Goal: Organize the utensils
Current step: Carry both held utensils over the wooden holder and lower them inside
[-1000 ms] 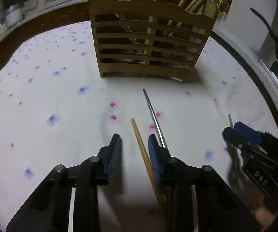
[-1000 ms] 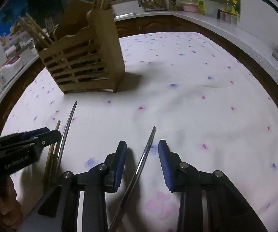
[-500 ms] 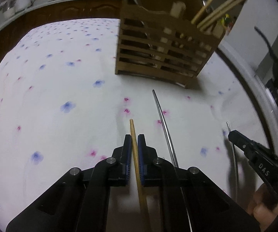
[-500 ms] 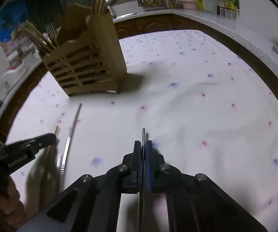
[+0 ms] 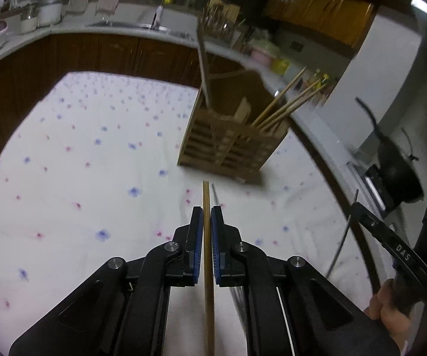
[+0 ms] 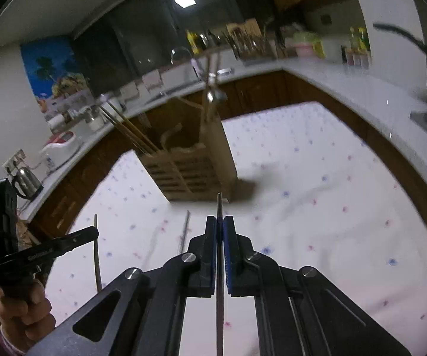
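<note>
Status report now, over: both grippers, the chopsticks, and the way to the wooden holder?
Left gripper shut on wooden chopstick. Right gripper shut on metal chopstick. Wooden holder ahead, nothing between. One more metal chopstick lies on the tablecloth.

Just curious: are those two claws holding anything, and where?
Left gripper clamps a wooden chopstick near its tip; right gripper clamps a thin metal chopstick likewise.
</note>
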A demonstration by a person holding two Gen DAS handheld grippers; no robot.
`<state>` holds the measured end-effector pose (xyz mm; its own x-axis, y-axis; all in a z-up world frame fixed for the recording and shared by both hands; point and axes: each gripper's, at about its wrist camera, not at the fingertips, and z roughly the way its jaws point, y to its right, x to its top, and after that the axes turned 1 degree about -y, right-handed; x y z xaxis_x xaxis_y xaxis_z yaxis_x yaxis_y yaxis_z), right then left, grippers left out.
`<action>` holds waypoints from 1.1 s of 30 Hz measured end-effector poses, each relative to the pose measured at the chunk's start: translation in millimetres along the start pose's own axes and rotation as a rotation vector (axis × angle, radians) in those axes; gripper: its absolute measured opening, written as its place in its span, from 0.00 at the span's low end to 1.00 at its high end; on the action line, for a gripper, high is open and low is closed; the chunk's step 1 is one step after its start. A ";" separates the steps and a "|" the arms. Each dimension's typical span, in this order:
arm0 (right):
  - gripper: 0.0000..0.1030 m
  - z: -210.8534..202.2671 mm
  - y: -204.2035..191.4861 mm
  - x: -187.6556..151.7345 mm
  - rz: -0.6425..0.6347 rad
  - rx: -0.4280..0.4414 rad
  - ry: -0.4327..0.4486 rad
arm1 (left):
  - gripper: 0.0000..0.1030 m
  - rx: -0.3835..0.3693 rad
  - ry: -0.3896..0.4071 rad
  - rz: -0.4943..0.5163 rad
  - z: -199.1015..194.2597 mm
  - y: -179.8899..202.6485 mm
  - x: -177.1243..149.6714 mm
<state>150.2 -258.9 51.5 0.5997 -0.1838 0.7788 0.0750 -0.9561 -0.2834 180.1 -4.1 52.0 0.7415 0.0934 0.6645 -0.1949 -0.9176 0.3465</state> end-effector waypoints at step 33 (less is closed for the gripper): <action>0.04 -45.5 -19.1 43.8 -0.042 0.053 0.158 | 0.05 0.001 0.194 0.020 -65.9 5.3 39.3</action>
<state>138.8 -259.0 116.5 0.4626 -0.1817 0.8677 0.1414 -0.9511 -0.2746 165.9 20.2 123.6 0.5999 0.1480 0.7863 -0.2077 -0.9202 0.3317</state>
